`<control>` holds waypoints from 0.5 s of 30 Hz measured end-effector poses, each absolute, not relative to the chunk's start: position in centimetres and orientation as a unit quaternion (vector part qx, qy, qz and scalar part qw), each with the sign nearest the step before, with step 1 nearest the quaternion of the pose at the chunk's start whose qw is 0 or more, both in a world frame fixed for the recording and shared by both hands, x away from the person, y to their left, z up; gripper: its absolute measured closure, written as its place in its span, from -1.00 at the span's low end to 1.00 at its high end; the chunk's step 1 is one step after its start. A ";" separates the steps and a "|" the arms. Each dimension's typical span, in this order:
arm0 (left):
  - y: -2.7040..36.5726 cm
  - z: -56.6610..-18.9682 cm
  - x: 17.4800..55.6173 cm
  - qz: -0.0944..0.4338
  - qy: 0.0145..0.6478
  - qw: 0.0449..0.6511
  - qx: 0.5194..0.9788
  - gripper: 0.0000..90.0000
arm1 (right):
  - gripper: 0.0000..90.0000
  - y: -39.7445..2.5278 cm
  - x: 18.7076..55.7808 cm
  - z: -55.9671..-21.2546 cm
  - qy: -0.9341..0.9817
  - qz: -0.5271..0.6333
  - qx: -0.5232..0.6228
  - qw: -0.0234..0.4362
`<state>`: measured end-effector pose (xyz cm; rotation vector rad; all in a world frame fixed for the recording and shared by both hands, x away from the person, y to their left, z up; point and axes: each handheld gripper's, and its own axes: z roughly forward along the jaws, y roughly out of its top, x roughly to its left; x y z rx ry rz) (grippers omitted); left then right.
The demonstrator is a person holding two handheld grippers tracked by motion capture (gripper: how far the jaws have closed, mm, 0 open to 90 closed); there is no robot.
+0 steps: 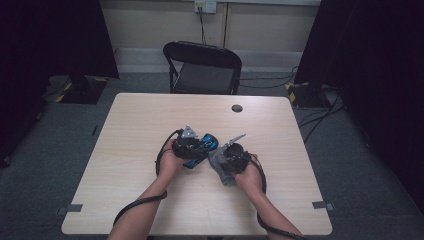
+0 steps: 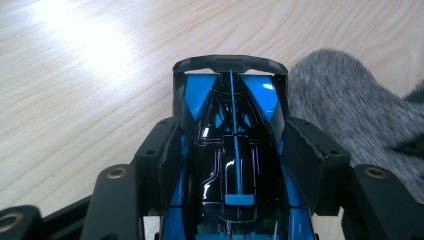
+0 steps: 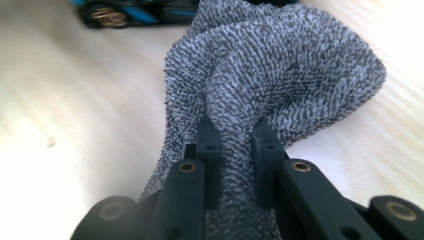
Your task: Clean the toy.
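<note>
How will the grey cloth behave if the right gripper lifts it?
Likely floppy: the cloth bunches and folds where the right gripper pinches it, so it should drape. Probably light, being thin knit. Its nubbly texture suggests little slip. It lies by the toy car, so a dragging edge might brush it.

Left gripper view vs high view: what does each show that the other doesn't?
Left gripper view alone: the left gripper with its jaws closed on the flanks of the blue and black toy car, the car's arched black wing, its glossy centre stripe, and the nap of the grey cloth beside it.

High view alone: the whole table, the black folding chair behind it, both forearms, the trailing cables, the right gripper and the dark curtains.

Shared: the car, the cloth, the left gripper and the pale wood tabletop.
</note>
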<state>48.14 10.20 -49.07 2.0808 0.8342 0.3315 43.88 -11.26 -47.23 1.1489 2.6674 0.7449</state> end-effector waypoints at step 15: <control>10.2 -48.9 48.1 0.130 0.338 0.419 0.833 -0.08 | 0.75 -8.6 42.2 -47.1 0.908 0.274 0.316 0.034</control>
